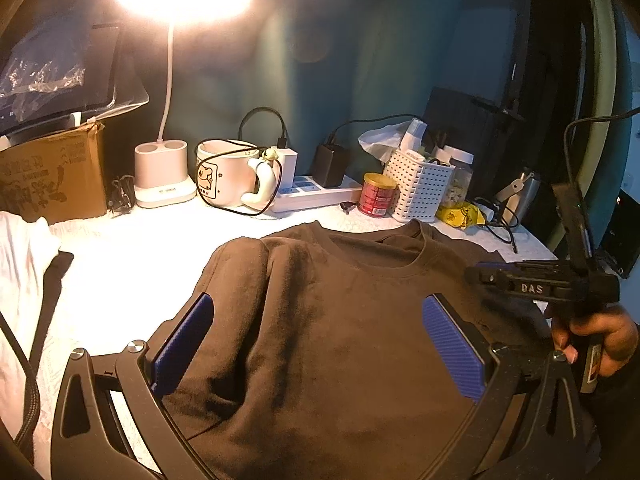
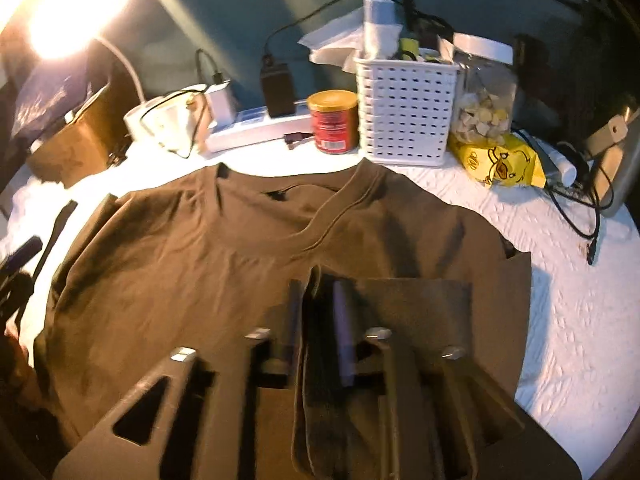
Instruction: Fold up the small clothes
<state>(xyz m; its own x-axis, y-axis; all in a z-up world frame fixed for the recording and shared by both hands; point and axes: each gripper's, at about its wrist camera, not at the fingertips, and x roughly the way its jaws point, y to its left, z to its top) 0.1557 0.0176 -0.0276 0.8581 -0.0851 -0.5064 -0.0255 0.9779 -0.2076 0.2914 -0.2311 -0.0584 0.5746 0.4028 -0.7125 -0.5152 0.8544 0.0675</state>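
A brown T-shirt lies flat, neckline toward the white perforated basket, on a white textured table cover. All positions below are given relative to the shirt.

Left wrist view: the left gripper hangs above the shirt's chest area, its blue pads set wide apart with no cloth pinched between them. One sleeve is folded in over the body on the lamp side. Only this view shows the right gripper from outside, a black body at the shirt's edge held by a hand; its jaws cannot be read from here. Beyond the collar stand a desk lamp, a white mug and a power strip; a cardboard box sits past the folded sleeve.

Right wrist view: the picture is blurred. The right gripper is low over the shirt's lower part, jaws narrow, with an upright fold of brown cloth between the fingers. Whether the pads press on it cannot be determined. A flap of the shirt lies doubled over just beside the fingers. This view alone shows clearly a red can, a lidded jar and a yellow packet beyond the collar, beside the basket.
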